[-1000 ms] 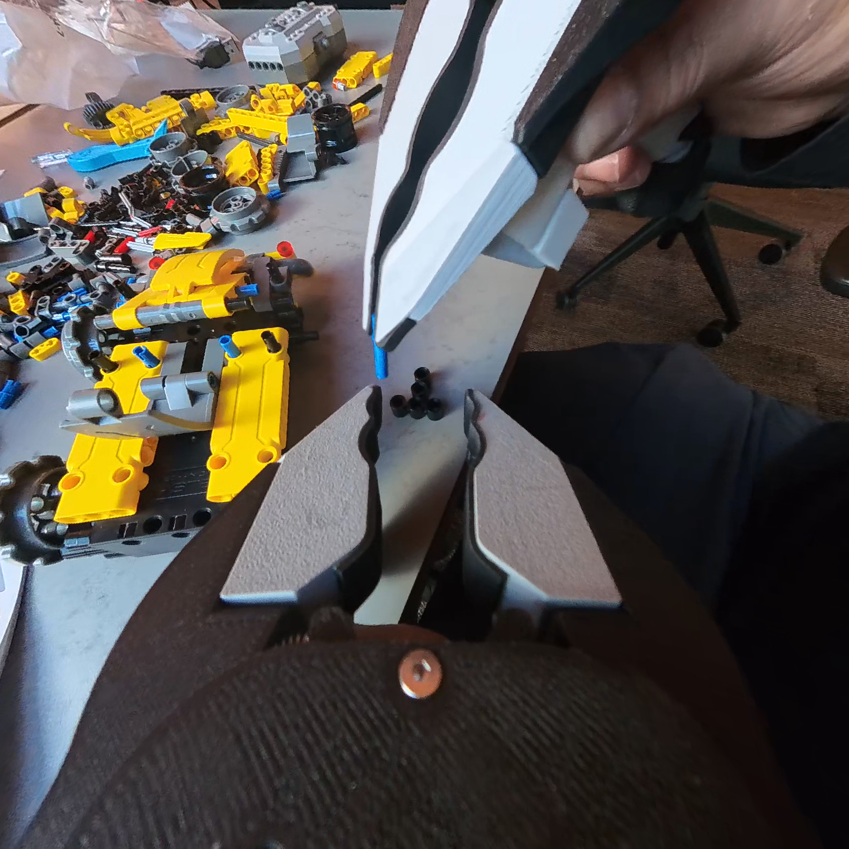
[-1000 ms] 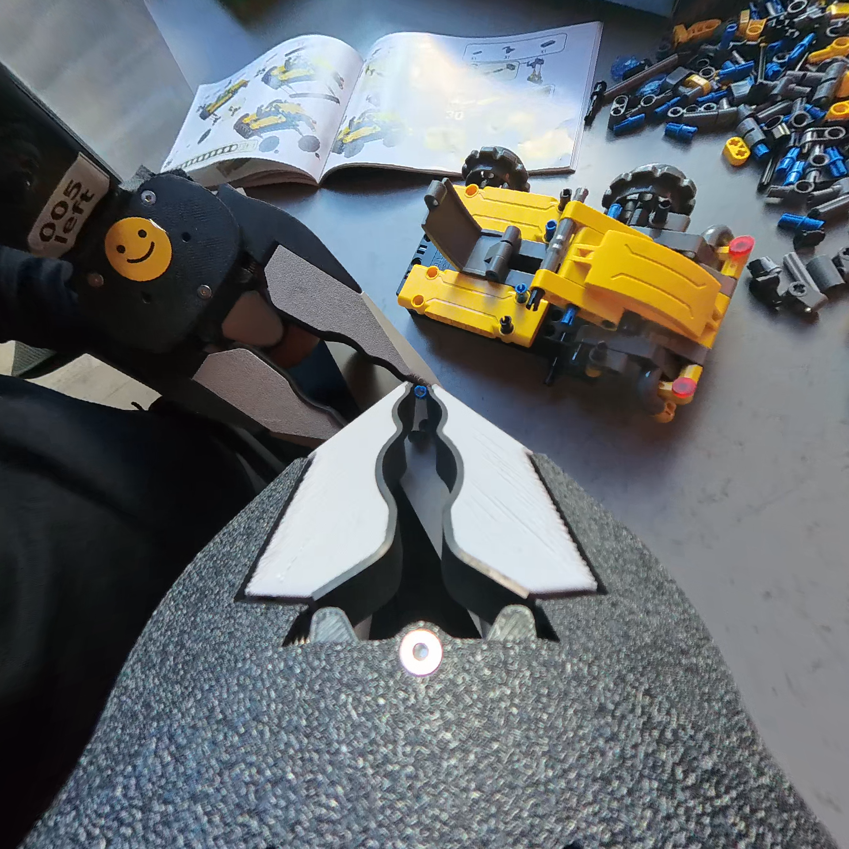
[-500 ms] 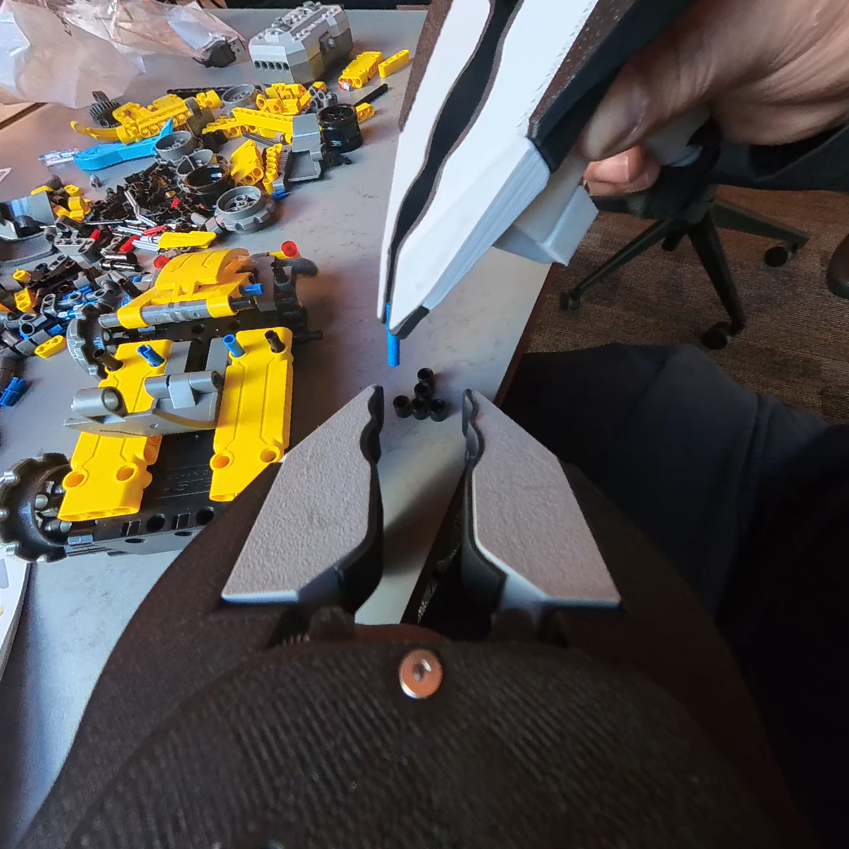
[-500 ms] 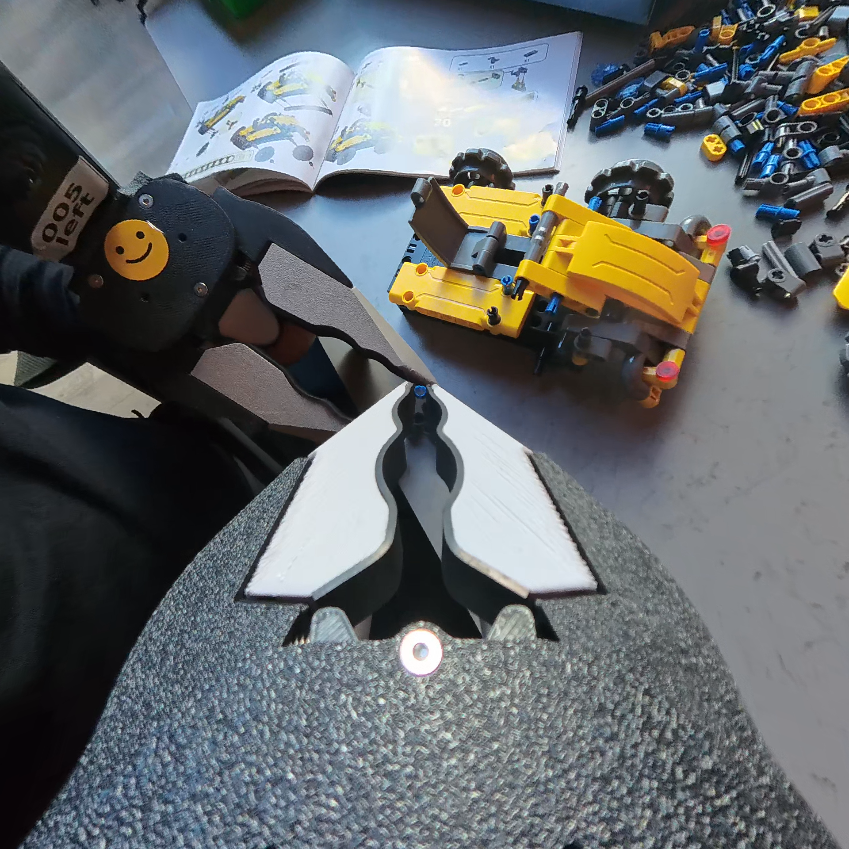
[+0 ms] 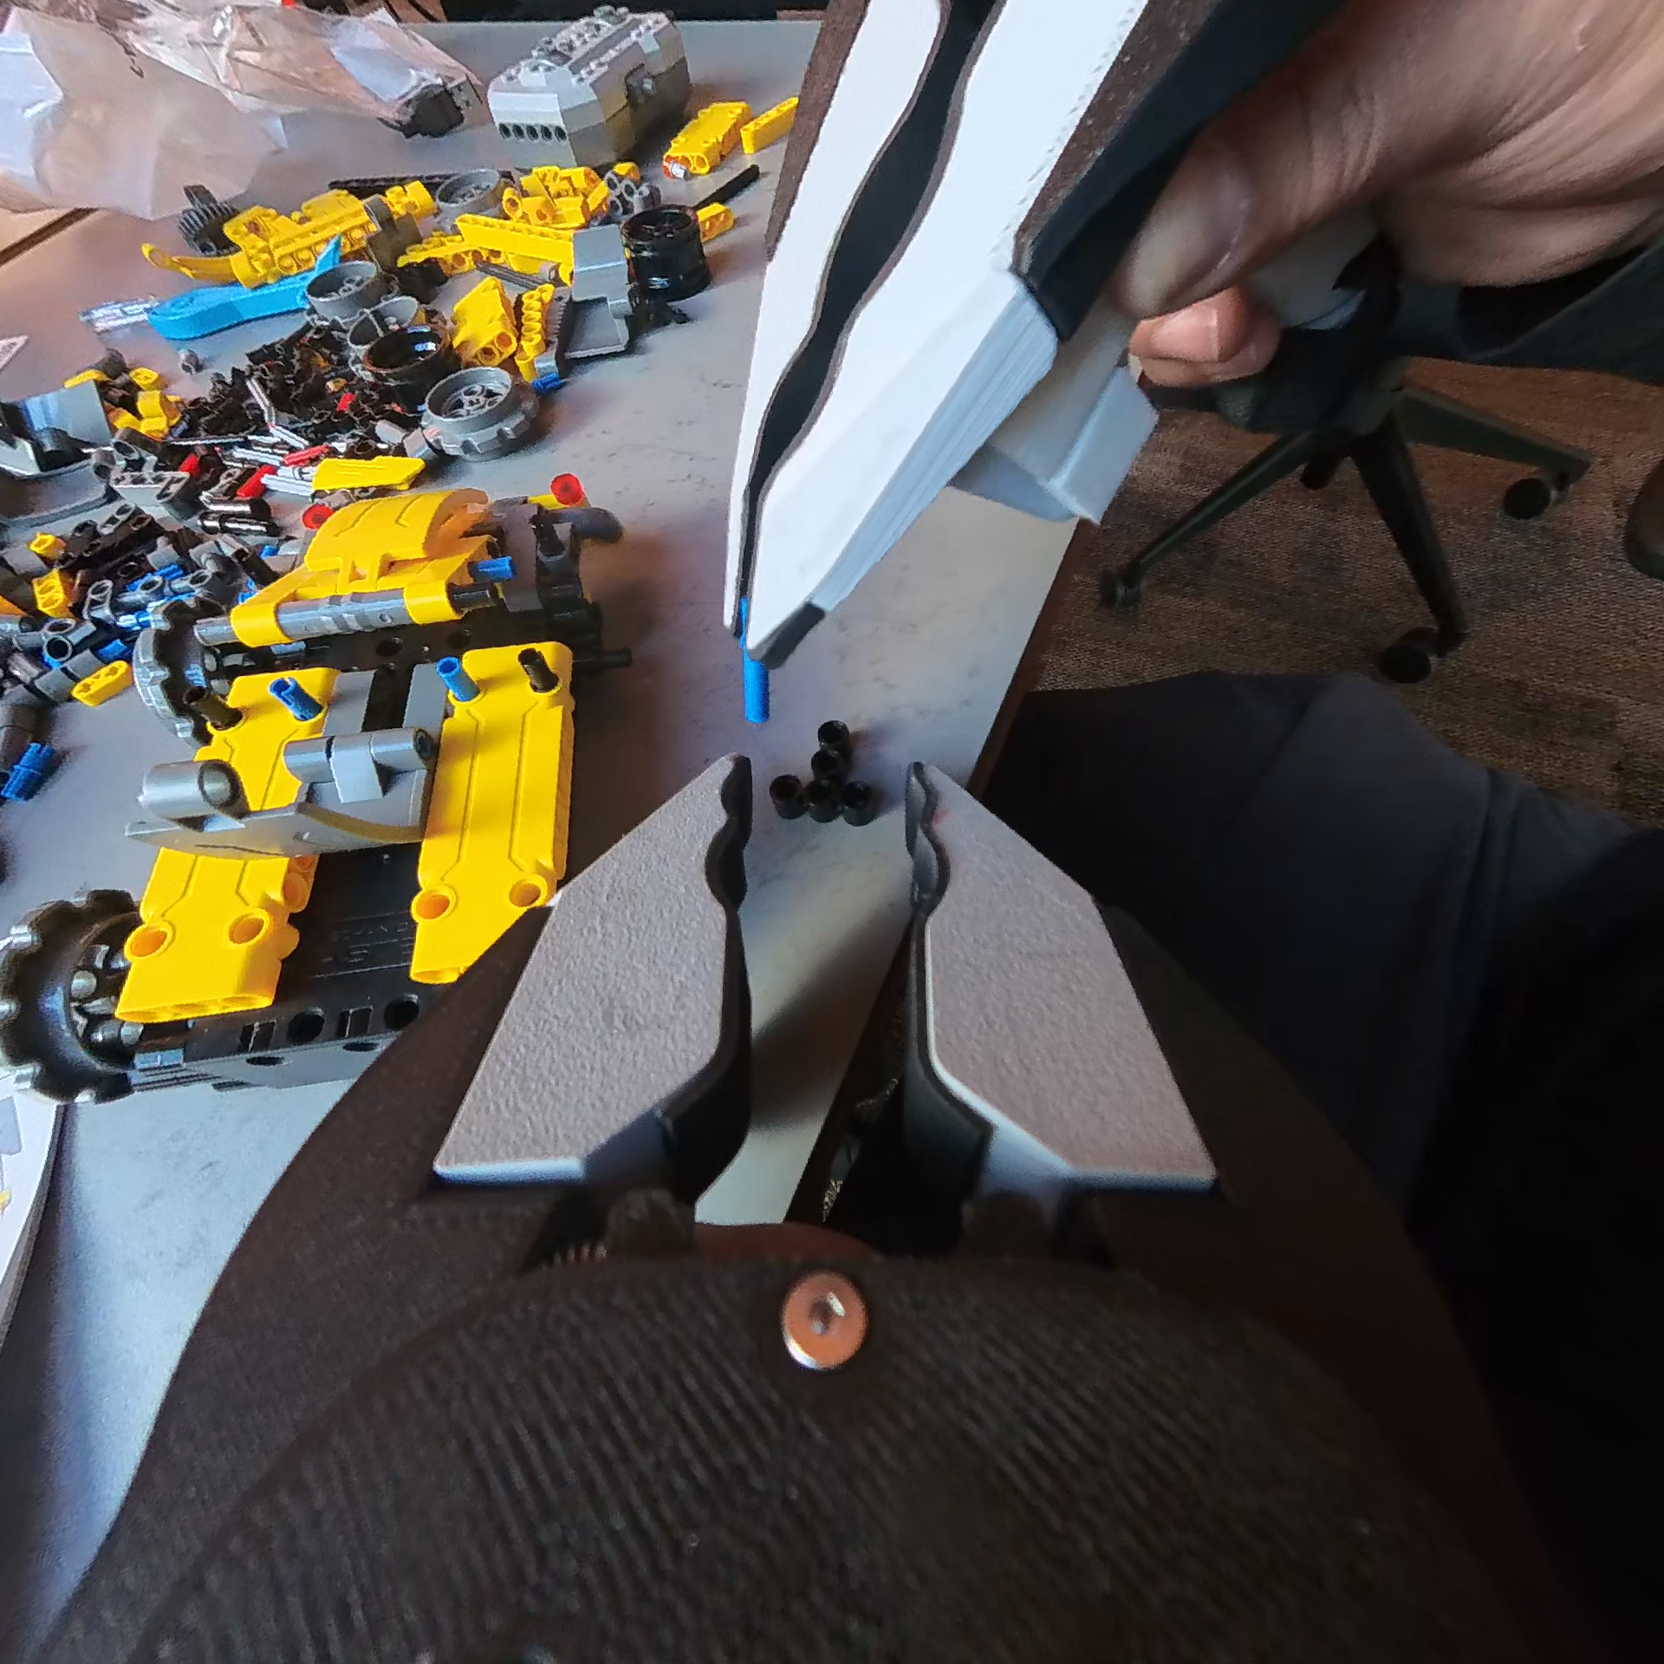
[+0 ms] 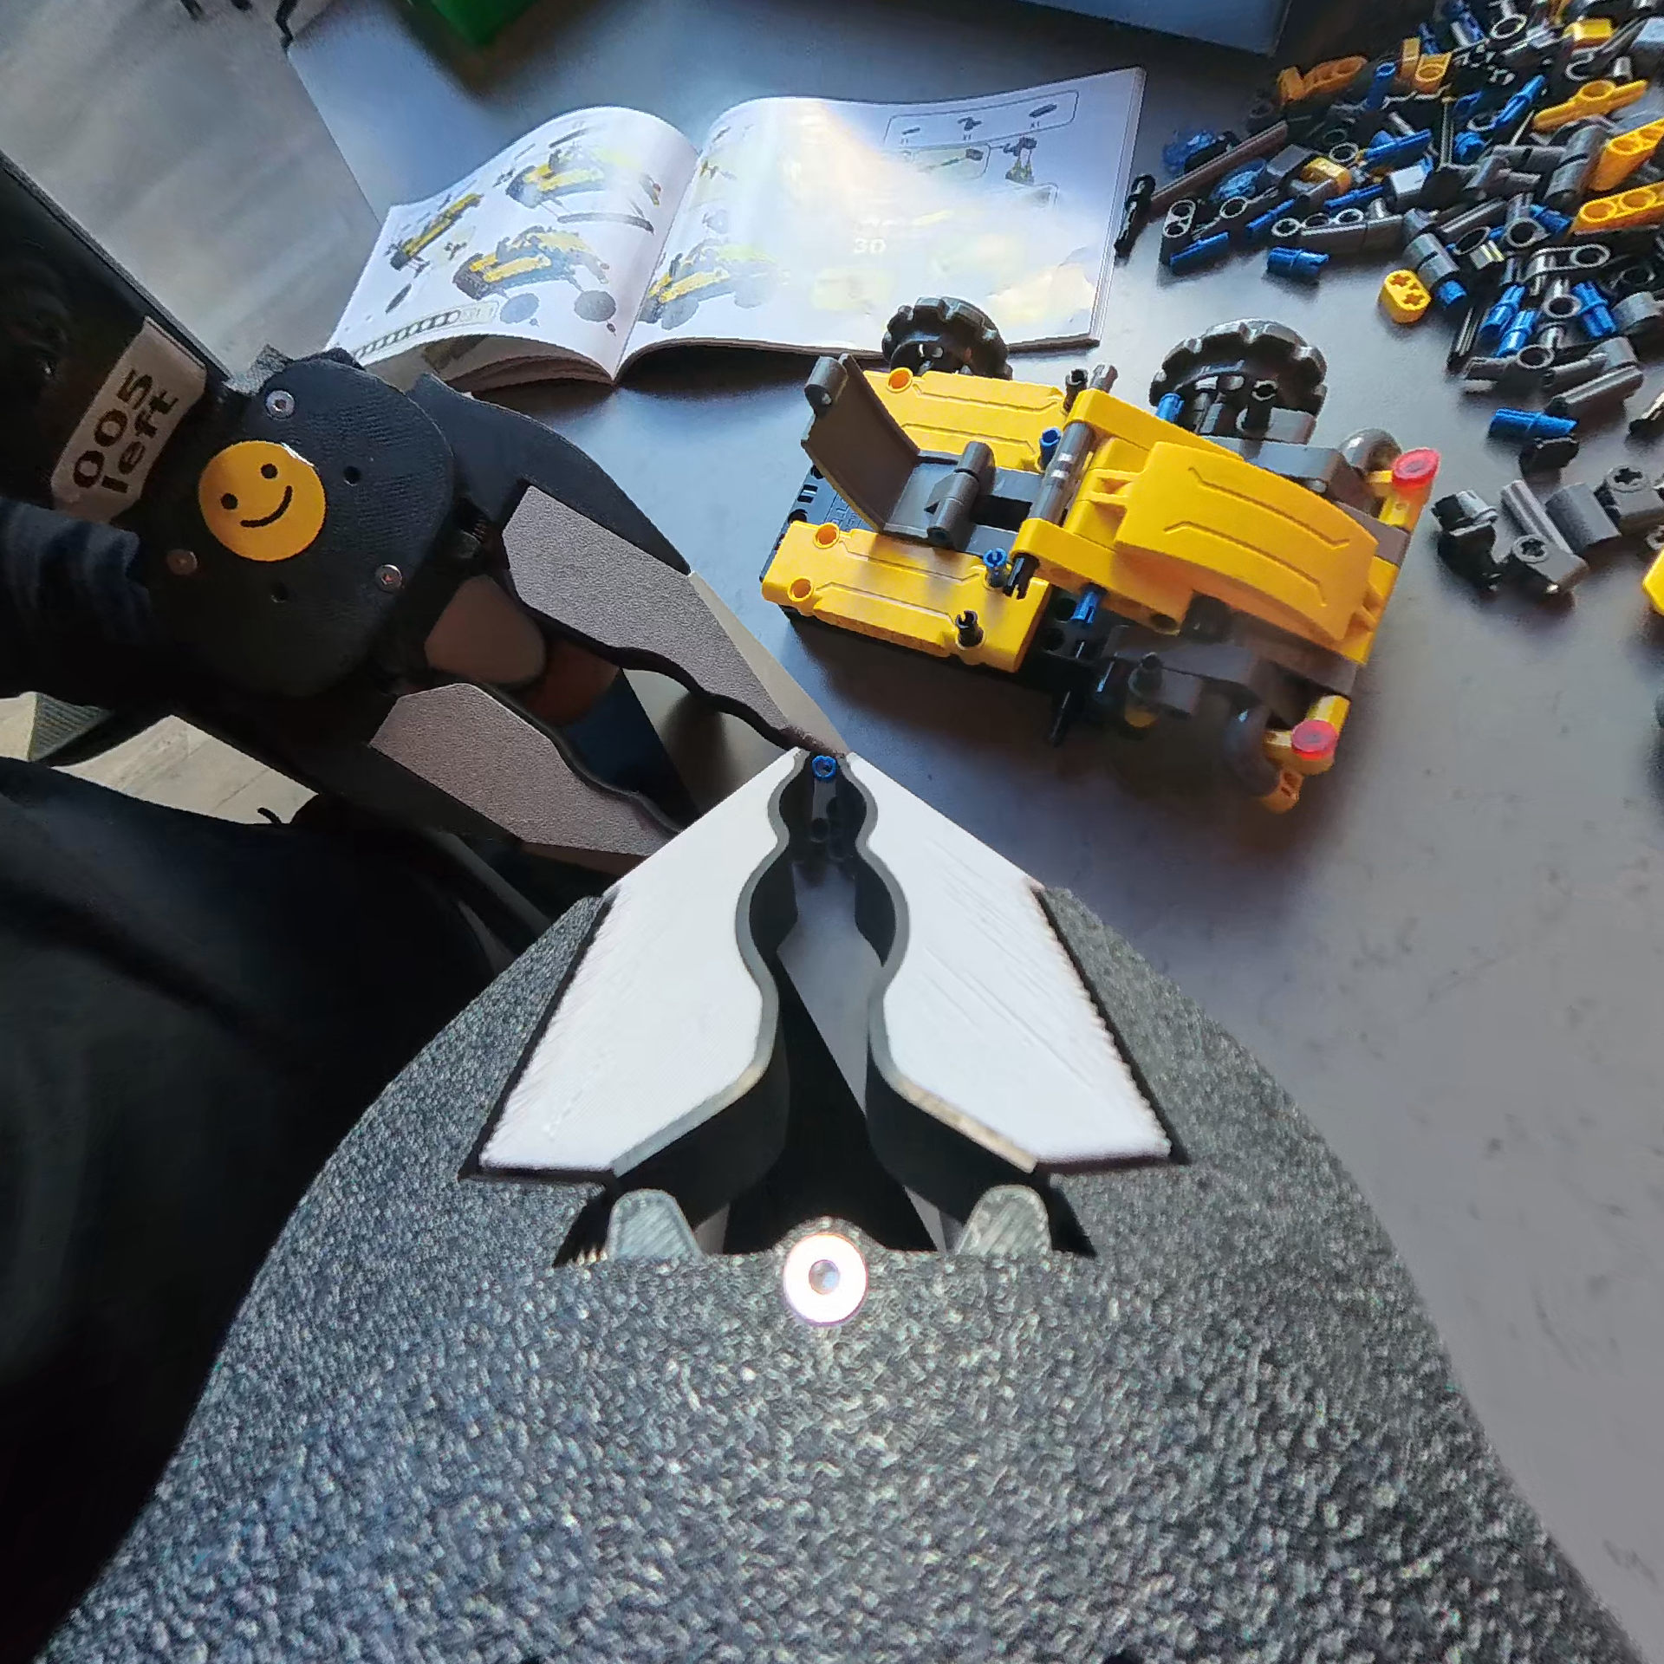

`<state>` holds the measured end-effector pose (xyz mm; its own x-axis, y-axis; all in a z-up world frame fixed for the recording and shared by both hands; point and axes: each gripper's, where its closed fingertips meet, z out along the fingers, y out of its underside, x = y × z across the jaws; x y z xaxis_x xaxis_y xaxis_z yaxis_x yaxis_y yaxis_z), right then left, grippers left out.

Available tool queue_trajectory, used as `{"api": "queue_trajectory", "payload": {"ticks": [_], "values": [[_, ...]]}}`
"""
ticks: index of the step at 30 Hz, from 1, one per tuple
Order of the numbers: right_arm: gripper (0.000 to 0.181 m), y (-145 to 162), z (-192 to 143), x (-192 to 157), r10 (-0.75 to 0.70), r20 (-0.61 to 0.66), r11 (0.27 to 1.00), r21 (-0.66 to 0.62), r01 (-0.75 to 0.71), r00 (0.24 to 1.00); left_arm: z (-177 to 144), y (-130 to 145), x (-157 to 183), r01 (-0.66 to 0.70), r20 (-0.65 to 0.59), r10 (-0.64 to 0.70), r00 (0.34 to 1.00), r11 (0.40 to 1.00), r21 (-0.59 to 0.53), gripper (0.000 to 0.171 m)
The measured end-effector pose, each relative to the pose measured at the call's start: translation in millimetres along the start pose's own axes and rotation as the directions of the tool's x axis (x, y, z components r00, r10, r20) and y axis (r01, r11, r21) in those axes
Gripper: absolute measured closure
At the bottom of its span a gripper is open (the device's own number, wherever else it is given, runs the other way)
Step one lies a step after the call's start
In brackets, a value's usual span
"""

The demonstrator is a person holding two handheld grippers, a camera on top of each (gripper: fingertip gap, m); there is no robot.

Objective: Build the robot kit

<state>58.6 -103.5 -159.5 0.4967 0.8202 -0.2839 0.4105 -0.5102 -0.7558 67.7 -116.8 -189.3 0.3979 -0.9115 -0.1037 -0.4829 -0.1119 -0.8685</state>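
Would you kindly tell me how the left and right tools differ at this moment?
The left tool has grey fingers standing open and empty, low over small black connectors. The right tool has white fingers shut on a blue pin, pointing steeply down above the same connectors. Both are hand-held at the table edge.

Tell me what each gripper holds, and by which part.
Right gripper pinches a blue pin by its upper end; the lower end hangs free. Left gripper is open and holds nothing.
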Motion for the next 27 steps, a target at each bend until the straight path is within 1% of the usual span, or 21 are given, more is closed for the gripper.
{"api": "queue_trajectory", "payload": {"ticks": [15, 21, 27], "values": [[0.176, 0, -7, 4, 0.009, -0.017, 1.000, 0.015, -0.009, 1.000, 0, 0, 0, -0.002, 0.002, 0.002, 1.000, 1.000, 0.003, 0.140], [0.177, -3, -15, 7, 0.010, -0.039, 0.999, 0.036, -0.008, 0.999, -1, 0, 0, 0.007, -0.003, -0.007, 1.000, 1.000, 0.007, 0.140], [0.177, 5, -23, 12, 0.033, -0.043, 0.998, 0.062, -0.030, 0.999, -1, 0, 0, 0.015, -0.007, -0.015, 1.000, 1.000, 0.006, 0.140]]}}
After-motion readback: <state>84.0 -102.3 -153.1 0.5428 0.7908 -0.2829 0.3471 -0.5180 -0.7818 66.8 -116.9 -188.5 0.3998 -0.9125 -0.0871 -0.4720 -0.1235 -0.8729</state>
